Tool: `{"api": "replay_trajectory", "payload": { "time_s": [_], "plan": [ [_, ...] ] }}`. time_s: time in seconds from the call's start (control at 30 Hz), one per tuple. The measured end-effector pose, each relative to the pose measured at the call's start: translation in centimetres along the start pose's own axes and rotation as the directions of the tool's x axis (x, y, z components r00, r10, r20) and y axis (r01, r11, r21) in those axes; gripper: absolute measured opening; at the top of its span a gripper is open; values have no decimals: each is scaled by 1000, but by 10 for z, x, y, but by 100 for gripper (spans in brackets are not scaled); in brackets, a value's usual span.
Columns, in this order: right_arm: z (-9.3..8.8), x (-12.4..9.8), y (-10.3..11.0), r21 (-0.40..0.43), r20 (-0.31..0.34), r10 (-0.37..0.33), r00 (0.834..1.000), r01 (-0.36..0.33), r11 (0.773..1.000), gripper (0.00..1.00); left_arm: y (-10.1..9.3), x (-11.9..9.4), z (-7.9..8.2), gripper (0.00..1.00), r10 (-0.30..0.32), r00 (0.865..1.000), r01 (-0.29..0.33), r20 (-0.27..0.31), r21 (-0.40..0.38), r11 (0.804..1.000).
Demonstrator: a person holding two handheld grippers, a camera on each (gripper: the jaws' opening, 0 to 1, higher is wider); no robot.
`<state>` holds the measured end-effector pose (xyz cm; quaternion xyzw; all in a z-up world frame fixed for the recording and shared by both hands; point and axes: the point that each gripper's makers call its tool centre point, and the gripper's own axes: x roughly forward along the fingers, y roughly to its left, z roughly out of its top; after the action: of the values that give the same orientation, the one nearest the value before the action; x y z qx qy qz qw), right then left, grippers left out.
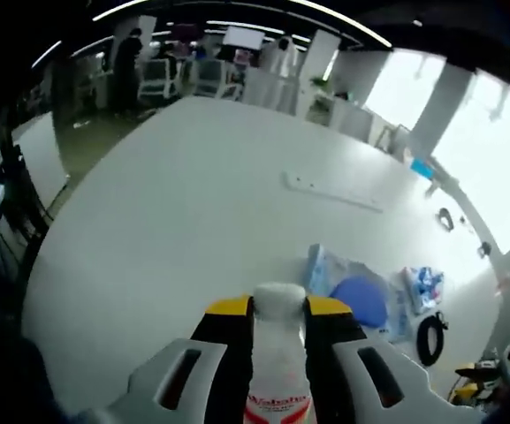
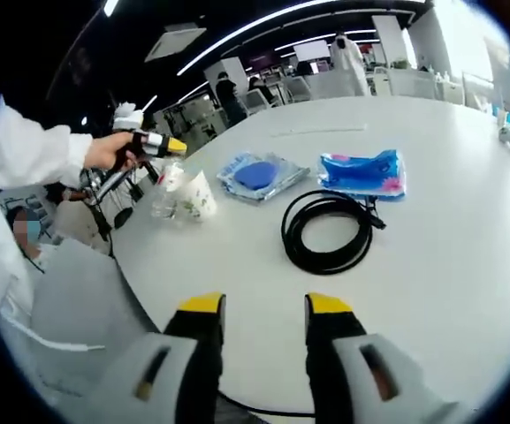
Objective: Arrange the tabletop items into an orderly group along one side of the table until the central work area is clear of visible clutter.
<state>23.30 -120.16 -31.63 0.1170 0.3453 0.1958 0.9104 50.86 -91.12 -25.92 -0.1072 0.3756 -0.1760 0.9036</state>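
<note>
While the white bottle (image 1: pixel 278 353) is pinched upright between the yellow-tipped jaws of the left gripper (image 1: pixel 278 311), its long axis is seen running straight up the left gripper view, cap uppermost. On its lower body a red printed word is partly cut off by the frame; it seems to begin with "Wa", but it cannot be read with certainty.

From the left gripper the other clutter is spread between one and four o'clock: a clear packet with a blue round object (image 1: pixel 352 296) just beyond the jaw tips, a small blue printed pack (image 1: pixel 422 284) farther out, and a coiled black cable (image 1: pixel 430 338) at about three o'clock. A long flat white strip (image 1: pixel 332 192) lies well apart at one o'clock on the white table (image 1: pixel 166 230).

The right gripper (image 2: pixel 264 306) is held with its jaws spread and nothing between them. In the right gripper view the coiled black cable (image 2: pixel 328 231) lies directly ahead at twelve o'clock, the nearest item to that gripper. Beyond it, the blue pack (image 2: pixel 361 172) sits at one o'clock and the clear packet (image 2: pixel 260 174) at twelve. A paper cup (image 2: pixel 197 197) and a clear glass (image 2: pixel 163 200) stand touching or nearly so at eleven o'clock, near the table edge. The left gripper (image 2: pixel 153 143) is seen at ten o'clock, gripped by a hand (image 2: pixel 109 150) in a white sleeve.

It is judged that the cable is best taken by the right gripper, while the bottle is to be set down beside the cup group.
</note>
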Motion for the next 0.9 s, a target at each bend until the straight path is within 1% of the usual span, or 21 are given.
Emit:
{"api": "replay_trajectory", "payload": {
  "time_s": [0.1, 0.17, 0.27, 0.37, 0.5, 0.53, 0.57, 0.6, 0.67, 0.7, 0.8, 0.87, 0.9],
  "plan": [
    [3, -8, 0, 13, 25, 2, 1000, -2, 1000, 34, -3, -12, 3, 15, -11, 999, 11, 30, -8, 1000],
    [3, -11, 1, 10, 29, -2, 1000, 1, 1000, 34, -5, -19, 4, 15, -19, 999, 20, 51, -15, 1000],
    [0, -18, 2, 14, 31, 0, 1000, 0, 1000, 33, -7, -28, 6, 15, -31, 996, 32, 83, -13, 999],
    [-3, -23, 6, 31, 36, 8, 999, -9, 999, 33, -9, -35, 5, 14, -40, 993, 43, 112, -25, 999],
    [-5, -27, 11, 33, 37, 19, 999, -20, 999, 34, -10, -42, 7, 14, -36, 989, 40, 142, -29, 999],
    [-5, -28, 11, 31, 37, 20, 999, -21, 999, 34, -12, -45, 10, 14, -38, 987, 41, 157, -16, 999],
    [-4, -28, 12, 27, 38, 18, 999, -19, 999, 33, -15, -48, 17, 14, -50, 980, 51, 193, -1, 999],
    [-2, -29, 12, 22, 43, 16, 999, -17, 1000, 33, -19, -54, 28, 14, -62, 968, 64, 243, 0, 998],
    [2, -30, 14, 18, 56, 19, 998, -20, 1000, 33, -23, -60, 39, 14, -73, 958, 75, 276, 1, 997],
    [5, -30, 15, 14, 61, 21, 998, -22, 1000, 33, -23, -63, 47, 14, -77, 956, 81, 283, -1, 997],
    [5, -26, 17, -6, 53, 28, 998, -28, 1000, 33, -23, -61, 63, 14, -74, 952, 75, 295, 11, 997],
    [5, -25, 19, -14, 49, 33, 998, -33, 999, 33, -24, -58, 73, 14, -72, 952, 65, 299, 33, 997],
    [5, -25, 20, -15, 49, 35, 998, -34, 999, 33, -24, -55, 78, 14, -72, 953, 56, 294, 62, 996]
  ]
}}
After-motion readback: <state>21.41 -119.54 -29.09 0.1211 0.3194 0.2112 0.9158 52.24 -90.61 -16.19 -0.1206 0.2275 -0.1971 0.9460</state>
